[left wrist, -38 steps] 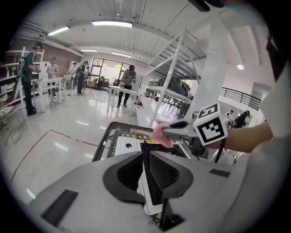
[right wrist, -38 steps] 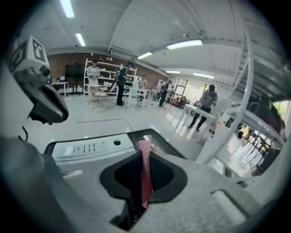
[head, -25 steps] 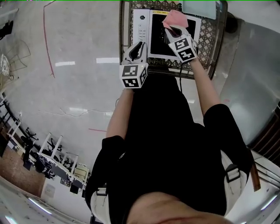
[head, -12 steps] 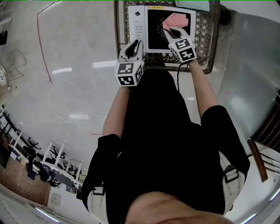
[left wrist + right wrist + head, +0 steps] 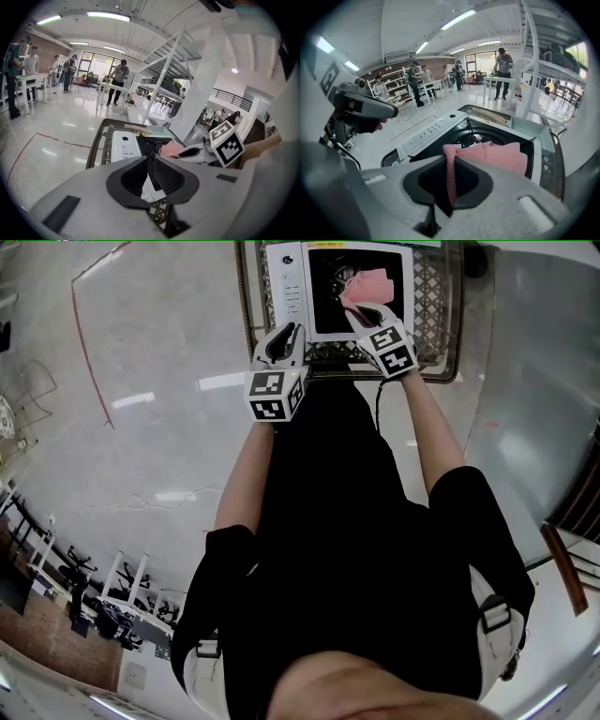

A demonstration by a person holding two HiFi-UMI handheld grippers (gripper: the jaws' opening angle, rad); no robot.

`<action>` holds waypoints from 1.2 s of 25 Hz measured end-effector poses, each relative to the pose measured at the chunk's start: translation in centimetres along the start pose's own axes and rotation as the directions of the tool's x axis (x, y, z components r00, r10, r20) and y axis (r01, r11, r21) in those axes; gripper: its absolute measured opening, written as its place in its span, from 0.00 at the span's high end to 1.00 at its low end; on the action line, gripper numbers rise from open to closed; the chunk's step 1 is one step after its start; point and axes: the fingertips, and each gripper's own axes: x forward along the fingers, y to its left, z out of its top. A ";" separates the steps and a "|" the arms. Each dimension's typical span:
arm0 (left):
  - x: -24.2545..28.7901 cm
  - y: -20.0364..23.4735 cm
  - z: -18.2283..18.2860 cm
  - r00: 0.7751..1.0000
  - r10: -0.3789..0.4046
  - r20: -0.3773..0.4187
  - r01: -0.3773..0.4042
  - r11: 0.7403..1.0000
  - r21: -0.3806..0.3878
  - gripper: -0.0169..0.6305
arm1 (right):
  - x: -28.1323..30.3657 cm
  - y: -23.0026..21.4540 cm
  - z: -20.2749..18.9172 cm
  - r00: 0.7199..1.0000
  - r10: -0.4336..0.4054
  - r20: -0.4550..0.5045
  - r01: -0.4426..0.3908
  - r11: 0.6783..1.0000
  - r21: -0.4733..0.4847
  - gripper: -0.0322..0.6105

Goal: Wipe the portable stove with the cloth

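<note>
The portable stove (image 5: 295,282), white with a black top, sits on a metal lattice table (image 5: 433,306). My right gripper (image 5: 367,313) hangs over the black top, shut on a pink cloth (image 5: 368,283). In the right gripper view the cloth (image 5: 499,157) is pinched between the jaws and spreads out over the burner area. My left gripper (image 5: 286,337) hovers at the stove's near left corner, apart from it, shut with nothing in it. In the left gripper view the stove's control panel (image 5: 123,144) shows past the jaws, with the cloth (image 5: 169,149) and right gripper (image 5: 190,152) to the right.
The table rim (image 5: 96,140) is dark wrought metal. A pale flat box (image 5: 157,132) lies beyond the stove. A white stair post (image 5: 161,75) rises behind the table. People stand at tables (image 5: 112,86) far off on the glossy floor with its red line (image 5: 84,334).
The right gripper has drawn the pink cloth a short way across the black stove top. The left gripper keeps its place by the stove's near left corner.
</note>
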 end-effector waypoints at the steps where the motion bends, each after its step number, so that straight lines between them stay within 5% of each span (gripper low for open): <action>1: -0.1 -0.1 -0.1 1.000 -0.004 -0.001 0.004 1.000 0.003 0.90 | -0.1 0.1 -0.2 1.000 -0.007 0.005 0.007 1.000 0.005 0.90; 21: -4.4 -1.3 -2.7 0.995 -0.098 0.001 0.097 0.993 0.071 0.90 | -1.8 5.6 -3.8 0.996 -0.093 0.015 0.091 0.991 0.100 0.90; 30: -6.5 -0.3 -1.2 0.990 -0.132 0.038 0.129 0.989 0.067 0.90 | -3.9 6.2 -0.3 0.981 -0.185 0.063 0.181 0.982 0.058 0.90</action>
